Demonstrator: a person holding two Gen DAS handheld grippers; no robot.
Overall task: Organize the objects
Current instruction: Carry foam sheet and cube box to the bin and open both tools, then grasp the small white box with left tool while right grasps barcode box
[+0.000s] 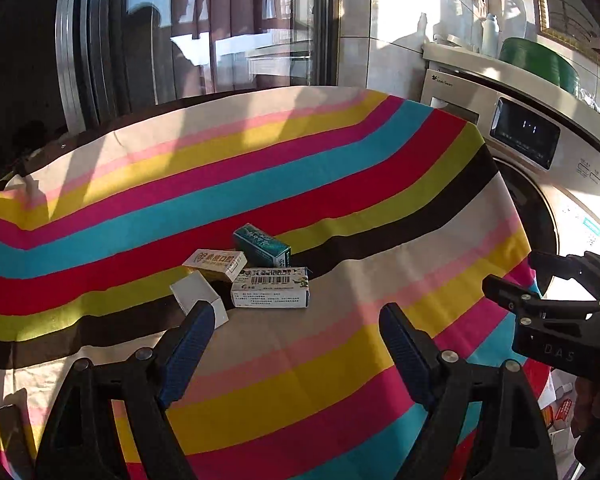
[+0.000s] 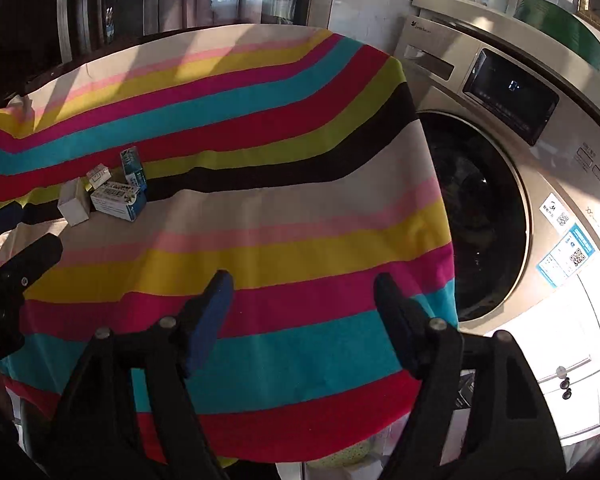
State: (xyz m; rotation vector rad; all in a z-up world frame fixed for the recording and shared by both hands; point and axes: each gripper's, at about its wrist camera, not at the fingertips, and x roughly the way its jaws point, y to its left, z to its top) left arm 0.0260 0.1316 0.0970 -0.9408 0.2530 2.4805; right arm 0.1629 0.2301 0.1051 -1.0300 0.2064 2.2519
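Striped cloth covers the tabletop (image 1: pixel 340 216). My left gripper (image 1: pixel 296 320) and right gripper (image 2: pixel 304 284) both gape wide, holding nothing. Beyond the left one, four small boxes (image 1: pixel 246 276) sit clustered, touching. Farther right stands a washing machine (image 2: pixel 540 168).

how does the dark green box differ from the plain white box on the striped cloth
The dark green box is printed and lies at the far end of the cluster; the plain white box is blank and nearest the left gripper. Both are small cartons resting on the striped cloth.
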